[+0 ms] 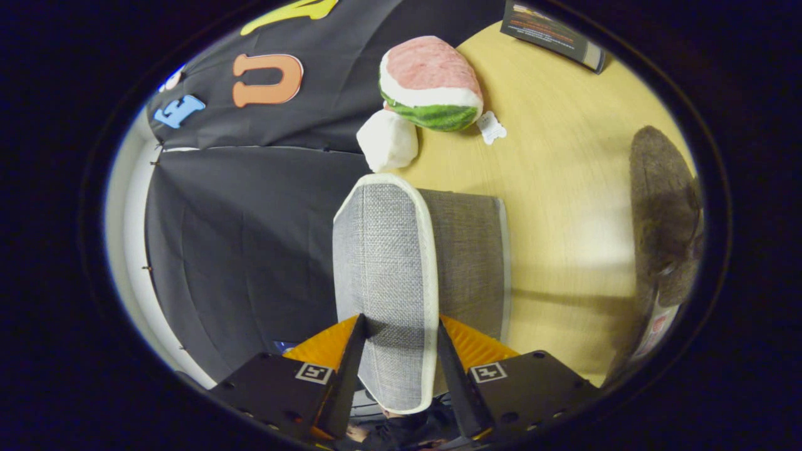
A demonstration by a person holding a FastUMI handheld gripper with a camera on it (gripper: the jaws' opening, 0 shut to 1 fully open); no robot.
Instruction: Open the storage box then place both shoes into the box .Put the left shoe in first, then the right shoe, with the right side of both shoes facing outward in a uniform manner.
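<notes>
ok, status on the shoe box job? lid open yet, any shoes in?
In hand: gripper is shut on the grey box lid, which stands raised off the storage box. A brown shoe lies on the table. Left: placing both shoes, left one first.

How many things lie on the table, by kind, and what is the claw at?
Plush toys: 2, watermelon, white one
Shoes: 1
Booklets: 1
Tags: 1
Total: 5
Claw grips the box lid.

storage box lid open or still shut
Open, at least partly: the grey lid stands lifted away from the box, with both fingers of the gripper pressing on it.
</notes>
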